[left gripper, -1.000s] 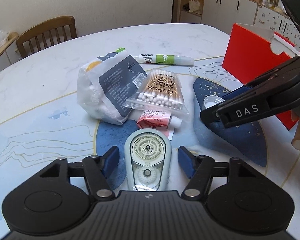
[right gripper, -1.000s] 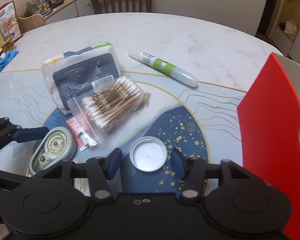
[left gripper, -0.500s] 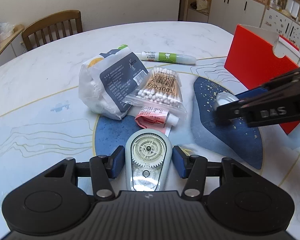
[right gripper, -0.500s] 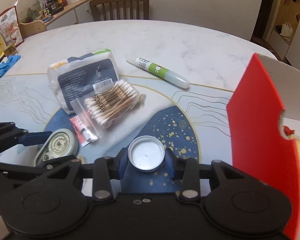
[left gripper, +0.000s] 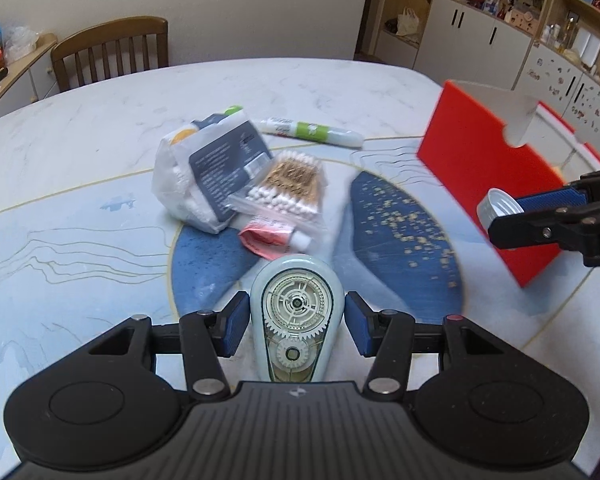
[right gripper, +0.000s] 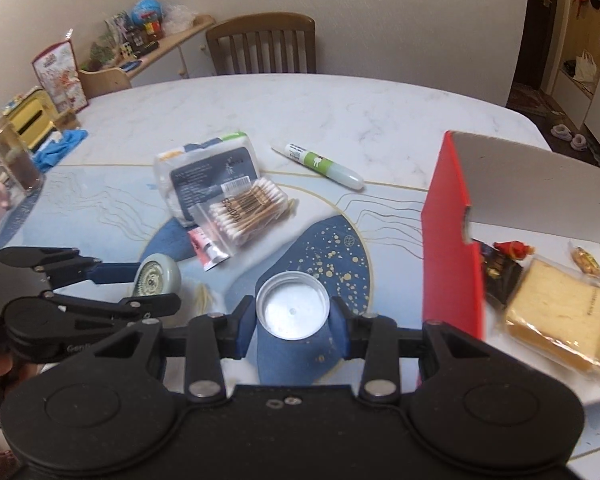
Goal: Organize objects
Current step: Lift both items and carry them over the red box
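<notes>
The left gripper (left gripper: 297,318) has its fingers clenched on the pale correction tape dispenser (left gripper: 297,312), at 6 o'clock in its view. Toward 12 o'clock on the table (left gripper: 80,152) lie a cotton pad pack (left gripper: 208,172), a swab bag (left gripper: 288,192) and a green-banded tube (left gripper: 312,133). The right gripper (right gripper: 293,312) grasps the white cap (right gripper: 293,306), lifted beside the red box (right gripper: 450,248) at 3 o'clock.

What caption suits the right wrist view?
Right gripper holding a white lid beside the red box.
</notes>
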